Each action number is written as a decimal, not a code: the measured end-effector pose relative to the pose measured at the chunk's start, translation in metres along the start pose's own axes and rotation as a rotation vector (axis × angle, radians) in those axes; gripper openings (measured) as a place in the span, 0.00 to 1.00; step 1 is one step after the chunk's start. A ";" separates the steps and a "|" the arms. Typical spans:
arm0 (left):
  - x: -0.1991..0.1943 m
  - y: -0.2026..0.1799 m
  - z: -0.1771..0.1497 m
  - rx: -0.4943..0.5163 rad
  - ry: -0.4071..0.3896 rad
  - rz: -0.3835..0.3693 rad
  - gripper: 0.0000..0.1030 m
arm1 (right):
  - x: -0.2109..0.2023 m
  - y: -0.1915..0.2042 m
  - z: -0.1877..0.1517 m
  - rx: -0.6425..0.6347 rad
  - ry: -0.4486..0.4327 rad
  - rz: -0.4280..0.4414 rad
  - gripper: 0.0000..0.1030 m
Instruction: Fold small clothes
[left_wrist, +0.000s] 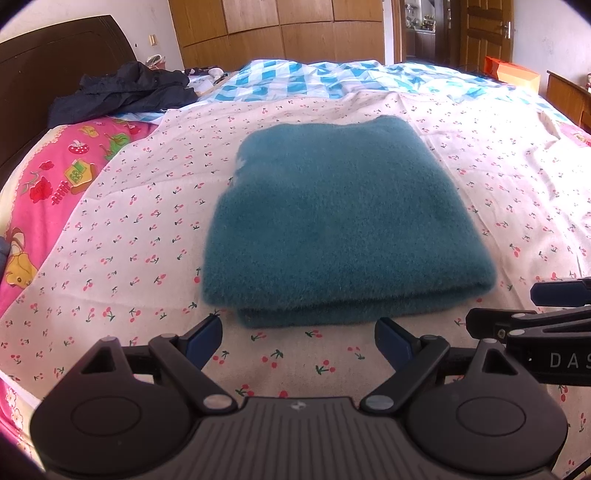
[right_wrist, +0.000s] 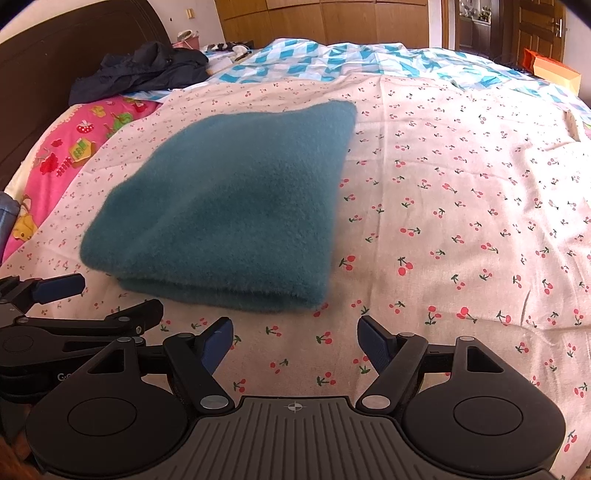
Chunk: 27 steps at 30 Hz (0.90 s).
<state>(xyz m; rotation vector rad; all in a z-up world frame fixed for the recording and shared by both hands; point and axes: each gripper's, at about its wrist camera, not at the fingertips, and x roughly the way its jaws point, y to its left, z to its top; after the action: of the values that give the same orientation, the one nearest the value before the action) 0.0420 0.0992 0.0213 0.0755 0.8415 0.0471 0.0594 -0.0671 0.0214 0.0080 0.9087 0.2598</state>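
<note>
Nearest the camera, the left tool (left_wrist: 298, 341) hangs just above the bed with its two blue-padded fingers spread wide and gripping nothing; the right tool (right_wrist: 295, 341) beside it is likewise released and empty, and each shows at the edge of the other's view. Beneath them spreads the bed, covered by a cream sheet with small red cherries (right_wrist: 461, 192), slightly creased. On that sheet, just ahead of the left tool and ahead and to the left of the right tool, lies the teal fuzzy garment (left_wrist: 340, 218), folded into a thick, tidy rectangle with its doubled fold edge facing the tools; neither tool touches it. Past the sheet, across the far part of the bed, lies a blue and white checked cover (left_wrist: 325, 79). Along the left side runs a pink cartoon-print quilt (left_wrist: 55, 181). At the far left, against the dark wooden headboard (left_wrist: 55, 55), a dark navy piece of clothing (right_wrist: 147, 70) lies crumpled. Wooden wardrobe doors (left_wrist: 280, 29) line the back wall, and an orange box (left_wrist: 511, 72) sits at the far right.
</note>
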 end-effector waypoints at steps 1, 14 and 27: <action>0.000 0.000 0.000 -0.002 0.000 -0.001 0.92 | 0.000 0.000 0.000 0.000 -0.001 -0.001 0.74; 0.000 0.001 0.000 -0.003 0.001 -0.003 0.92 | 0.000 0.001 0.000 -0.002 -0.003 -0.005 0.74; 0.001 0.003 -0.001 -0.011 0.002 -0.002 0.91 | 0.000 0.001 0.000 -0.003 -0.003 -0.006 0.74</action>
<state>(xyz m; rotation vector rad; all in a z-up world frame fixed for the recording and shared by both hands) 0.0422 0.1024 0.0203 0.0648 0.8433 0.0500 0.0592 -0.0662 0.0221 0.0031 0.9055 0.2558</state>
